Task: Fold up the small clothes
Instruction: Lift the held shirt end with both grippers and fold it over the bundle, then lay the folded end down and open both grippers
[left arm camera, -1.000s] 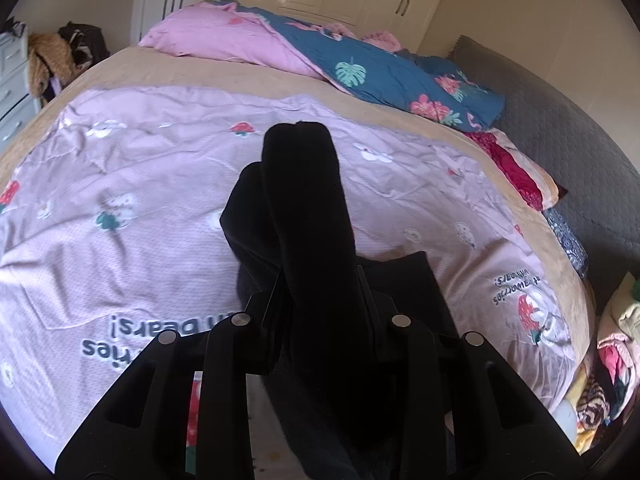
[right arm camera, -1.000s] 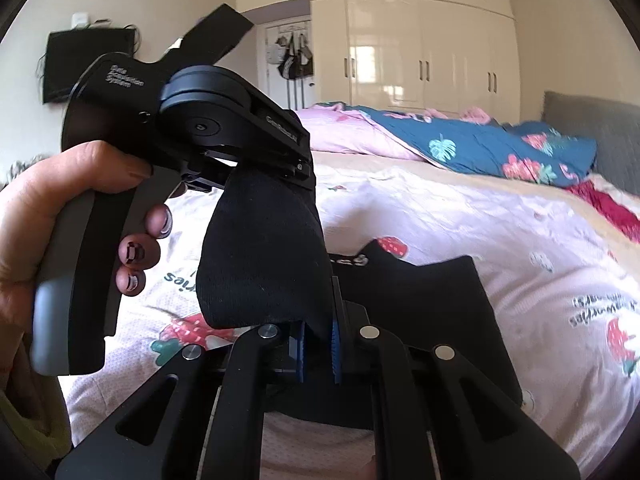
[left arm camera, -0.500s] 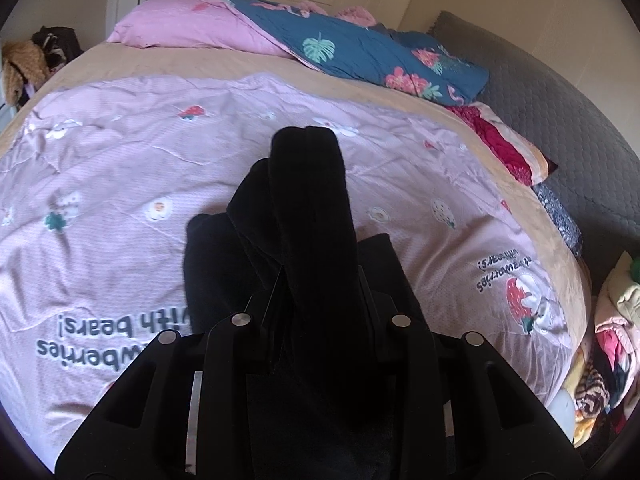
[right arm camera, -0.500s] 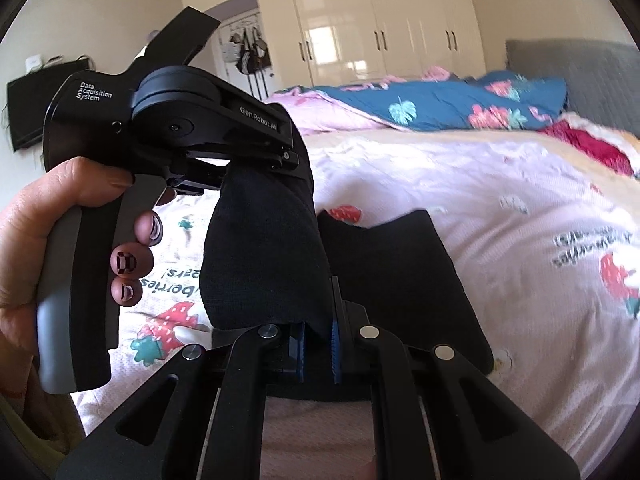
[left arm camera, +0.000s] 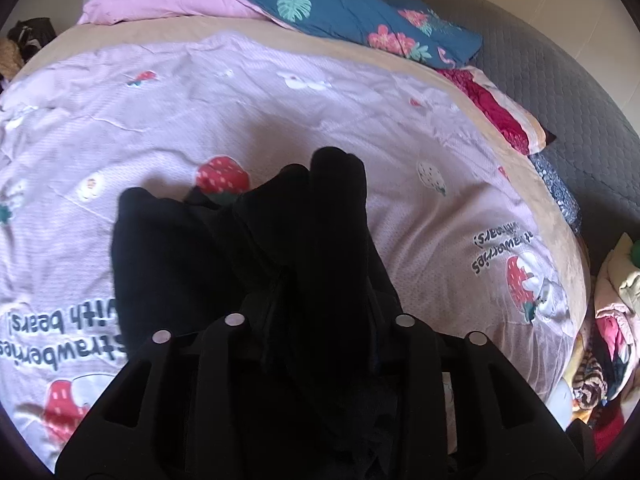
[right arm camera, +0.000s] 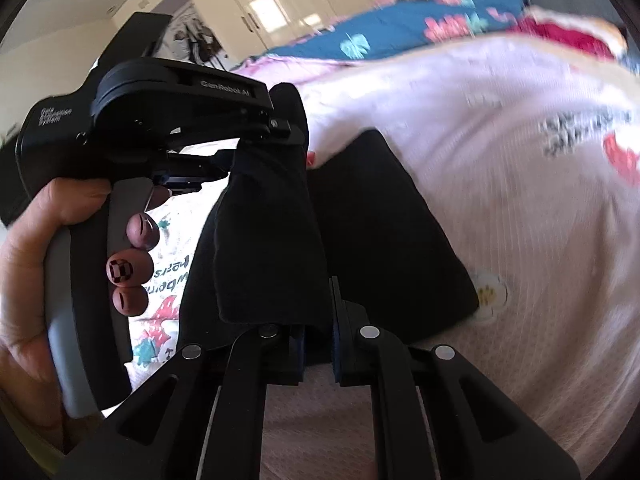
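Both tongs were clamped on one black garment (left arm camera: 172,248): the left gripper (left arm camera: 320,312) low centre, the right gripper (right arm camera: 318,344) likewise, over the pink quilt (left arm camera: 420,208). Folding well probably meant carrying both pinched edges across level, then laying them square before letting go.

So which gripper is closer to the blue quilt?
Left. The left gripper sits ahead of the right gripper, toward the blue quilt at the bed's far end; both clamp the black cloth.
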`<state>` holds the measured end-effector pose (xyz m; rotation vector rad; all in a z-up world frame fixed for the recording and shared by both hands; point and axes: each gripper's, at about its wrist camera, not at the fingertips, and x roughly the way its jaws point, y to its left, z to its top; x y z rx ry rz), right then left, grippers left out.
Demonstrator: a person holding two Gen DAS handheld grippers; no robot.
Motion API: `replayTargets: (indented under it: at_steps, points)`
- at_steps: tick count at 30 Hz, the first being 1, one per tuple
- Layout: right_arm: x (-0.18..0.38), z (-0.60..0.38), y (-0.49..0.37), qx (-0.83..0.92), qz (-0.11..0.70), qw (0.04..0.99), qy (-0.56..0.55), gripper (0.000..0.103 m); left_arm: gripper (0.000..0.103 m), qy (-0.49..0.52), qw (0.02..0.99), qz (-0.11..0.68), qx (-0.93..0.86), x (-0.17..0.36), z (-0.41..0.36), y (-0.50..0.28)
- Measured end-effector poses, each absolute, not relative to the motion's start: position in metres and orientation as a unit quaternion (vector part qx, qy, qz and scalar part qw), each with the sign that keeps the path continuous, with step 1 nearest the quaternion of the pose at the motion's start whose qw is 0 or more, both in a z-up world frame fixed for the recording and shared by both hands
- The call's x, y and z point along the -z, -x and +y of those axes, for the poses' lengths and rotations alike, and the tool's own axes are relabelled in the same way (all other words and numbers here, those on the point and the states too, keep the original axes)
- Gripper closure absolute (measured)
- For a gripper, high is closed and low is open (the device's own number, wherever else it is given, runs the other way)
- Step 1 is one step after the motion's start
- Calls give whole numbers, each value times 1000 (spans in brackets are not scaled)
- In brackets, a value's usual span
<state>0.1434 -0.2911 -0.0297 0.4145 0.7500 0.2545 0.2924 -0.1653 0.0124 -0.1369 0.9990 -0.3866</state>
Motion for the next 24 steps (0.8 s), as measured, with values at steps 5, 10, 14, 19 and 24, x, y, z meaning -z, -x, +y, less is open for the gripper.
replayTargets:
  at_steps: [5, 10, 14, 19, 24]
  points:
    - [40, -305, -146, -119, 386, 885, -232, 85, 54, 71, 846, 488, 206, -3, -182, -299]
    - [47, -325, -144, -129, 406, 865, -265, 70, 33, 98, 852, 458, 234, -14, -177, -294]
    - [34, -337, -139, -156, 394, 864, -274, 32, 31, 89, 874, 428, 212, -26, -151, -277]
    - [6, -351, -156, -166, 358, 877, -273, 20, 29, 24, 893, 423, 149, -10, -120, -256]
    - [-5, -342, -214, -135, 386, 888, -211, 20, 29, -9, 893, 433, 125, 16, -110, -245]
